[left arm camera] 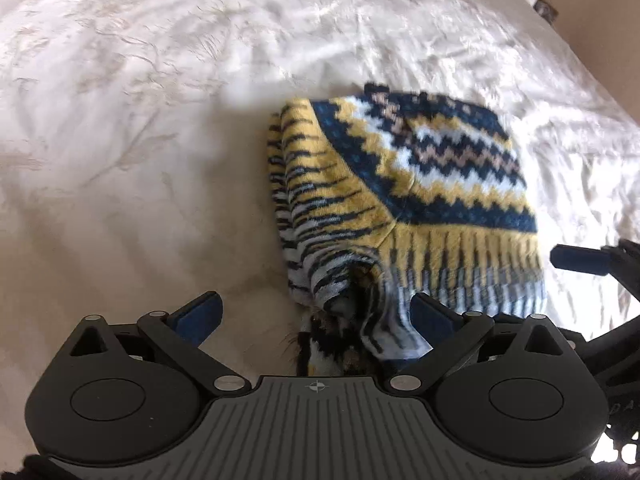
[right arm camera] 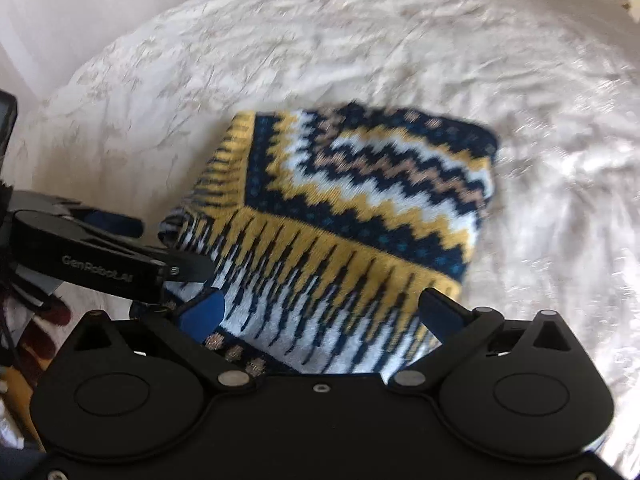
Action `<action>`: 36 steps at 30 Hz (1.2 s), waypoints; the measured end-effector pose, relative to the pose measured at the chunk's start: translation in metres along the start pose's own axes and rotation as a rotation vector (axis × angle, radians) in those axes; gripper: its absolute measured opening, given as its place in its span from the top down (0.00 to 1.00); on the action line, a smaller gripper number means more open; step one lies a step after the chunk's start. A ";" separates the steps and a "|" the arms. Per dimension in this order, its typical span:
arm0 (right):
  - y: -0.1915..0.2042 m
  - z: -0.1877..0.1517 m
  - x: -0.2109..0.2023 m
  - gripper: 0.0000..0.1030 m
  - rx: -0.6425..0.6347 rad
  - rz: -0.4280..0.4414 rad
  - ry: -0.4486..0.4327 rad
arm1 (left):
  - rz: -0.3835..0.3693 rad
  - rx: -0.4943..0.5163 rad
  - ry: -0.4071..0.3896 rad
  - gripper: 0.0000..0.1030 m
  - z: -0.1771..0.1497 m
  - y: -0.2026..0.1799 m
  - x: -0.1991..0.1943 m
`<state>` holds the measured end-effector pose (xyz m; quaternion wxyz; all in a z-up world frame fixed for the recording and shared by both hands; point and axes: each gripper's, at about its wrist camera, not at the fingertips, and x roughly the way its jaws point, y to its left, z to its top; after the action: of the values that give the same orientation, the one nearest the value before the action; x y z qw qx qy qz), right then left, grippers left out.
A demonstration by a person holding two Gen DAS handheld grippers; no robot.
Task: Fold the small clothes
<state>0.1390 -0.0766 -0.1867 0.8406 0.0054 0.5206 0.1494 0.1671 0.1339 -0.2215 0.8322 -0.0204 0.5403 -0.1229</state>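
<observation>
The left tool (left arm camera: 314, 312) is sitting with its blue-padded fingers (left arm camera: 200, 312) spread wide apart, clamping nothing; the near left corner of the knitted garment (left arm camera: 400, 184) is bunching loosely in the gap between them. That garment, a small sweater, is lying folded into a compact, roughly rectangular bundle on the bed (left arm camera: 140, 120), right of centre in the left wrist view. Its knit is showing navy, mustard yellow, white and tan zigzag bands with small blue dots, and a ribbed hem fading from yellow to white; the left flank is showing streaky stripes where the fabric is turning over. The bed covering is appearing white, crinkled and faintly glossy, with creases running across it. Further right, the right tool (right arm camera: 320, 314) is likewise standing wide open, gripping nothing, its fingers (right arm camera: 440, 308) straddling the near hem of the sweater (right arm camera: 360, 208), which is filling the centre of its view. The left tool's black arm (right arm camera: 104, 268) is reaching in from the left there, overlapping the sweater's left corner. Both views are showing motion blur, so fine stitch detail is not resolving.
</observation>
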 end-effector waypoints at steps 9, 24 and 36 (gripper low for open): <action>-0.007 -0.001 -0.051 0.00 0.056 -0.042 -0.109 | 0.022 -0.071 -0.049 0.03 0.008 -0.018 -0.039; -0.004 -0.011 -0.114 0.00 0.155 -0.095 -0.221 | 0.184 -0.045 -0.098 0.15 -0.009 -0.056 -0.107; 0.006 -0.029 -0.149 0.00 0.194 -0.117 -0.279 | 0.337 -0.047 -0.085 0.25 -0.026 -0.071 -0.132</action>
<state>0.0503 -0.1139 -0.0692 0.9074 0.0767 0.4105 0.0474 0.0794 0.0976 -0.1023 0.8624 0.0460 0.5032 0.0321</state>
